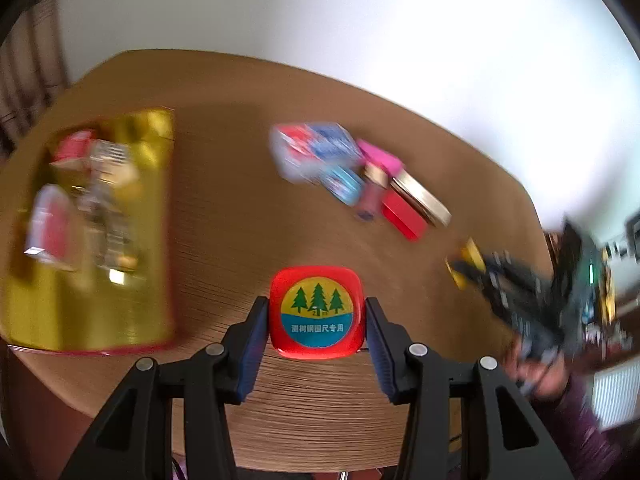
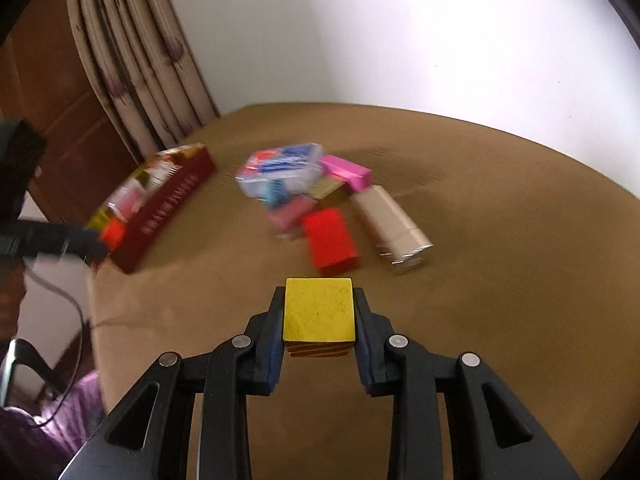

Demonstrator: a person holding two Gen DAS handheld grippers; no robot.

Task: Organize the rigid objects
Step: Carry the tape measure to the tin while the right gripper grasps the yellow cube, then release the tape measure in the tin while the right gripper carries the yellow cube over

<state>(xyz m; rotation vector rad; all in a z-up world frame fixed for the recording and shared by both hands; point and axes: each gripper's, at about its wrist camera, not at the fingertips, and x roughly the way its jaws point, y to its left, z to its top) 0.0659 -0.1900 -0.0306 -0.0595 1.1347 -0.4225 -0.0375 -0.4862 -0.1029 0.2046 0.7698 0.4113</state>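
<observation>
My left gripper (image 1: 316,302) is shut on a red square tape measure (image 1: 316,320) with a tree label, held above the round wooden table (image 1: 224,232). My right gripper (image 2: 319,292) has its blue pads pressed on the sides of a yellow block (image 2: 319,314) with a striped underside. A gold-lined red box (image 1: 156,208) with several small items in it lies at the left. In the right wrist view the left gripper, blurred, holds the tape measure (image 2: 113,234) at the near corner of that box (image 2: 176,200).
A pile lies mid-table: a clear case of cards (image 2: 284,168), a pink box (image 2: 348,170), a red box (image 2: 330,240) and a beige box (image 2: 394,220). Curtains (image 2: 140,60) hang behind the table. A purple sleeve (image 1: 576,412) shows at the lower right.
</observation>
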